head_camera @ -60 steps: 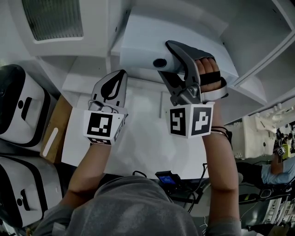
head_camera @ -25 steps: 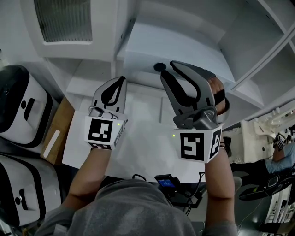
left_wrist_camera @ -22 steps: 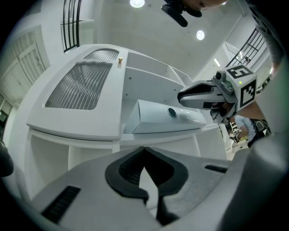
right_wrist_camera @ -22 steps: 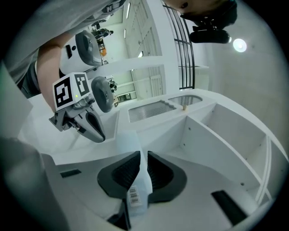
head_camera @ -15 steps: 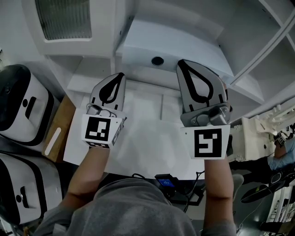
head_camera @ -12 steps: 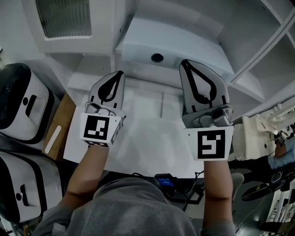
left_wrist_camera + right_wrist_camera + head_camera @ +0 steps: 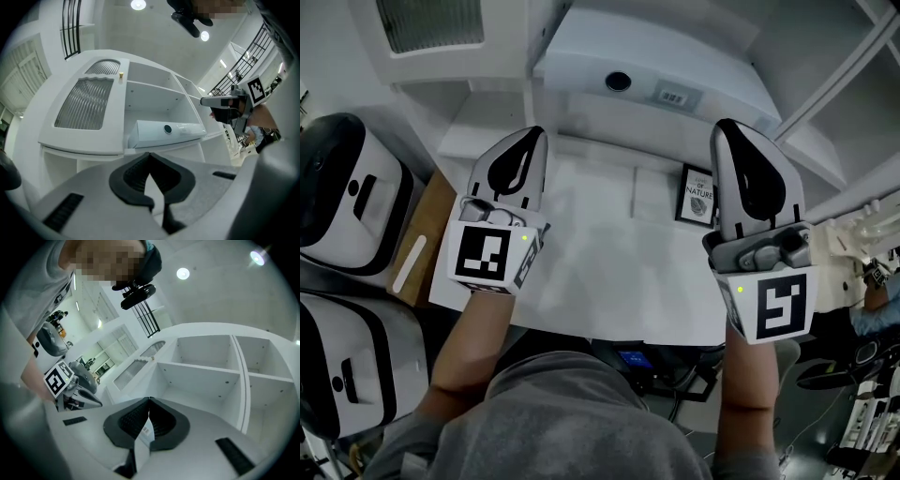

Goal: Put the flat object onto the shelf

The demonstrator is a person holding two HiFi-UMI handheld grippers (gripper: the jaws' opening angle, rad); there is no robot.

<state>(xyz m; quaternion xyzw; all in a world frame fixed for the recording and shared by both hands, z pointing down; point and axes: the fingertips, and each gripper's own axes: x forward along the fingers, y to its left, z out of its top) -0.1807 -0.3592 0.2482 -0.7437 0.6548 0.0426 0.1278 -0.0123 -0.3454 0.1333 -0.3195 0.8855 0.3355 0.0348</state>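
Note:
The flat white box (image 7: 670, 66) with a round black spot lies on the white shelf (image 7: 572, 117); the left gripper view shows the box (image 7: 166, 131) in the lowest compartment. My right gripper (image 7: 724, 127) hovers over the table's right side, below the shelf, shut and empty, apart from the box. In the right gripper view its jaws (image 7: 149, 399) meet at the tip and point at empty shelf compartments (image 7: 201, 366). My left gripper (image 7: 532, 134) is shut too, empty, near the shelf's foot at the left. Its own view shows the gripper (image 7: 150, 153) aimed at the box.
A small framed picture (image 7: 697, 195) lies on the white table (image 7: 600, 272) beside the right gripper. Two white-and-black machines (image 7: 347, 187) stand at the left beside a wooden board (image 7: 417, 248). A grille panel (image 7: 427, 23) sits left of the shelf. A small device (image 7: 633, 356) lies at the table's near edge.
The right gripper let go of the white box on the shelf, drew back and to the right, and its jaws went from open to shut. The framed picture came into view.

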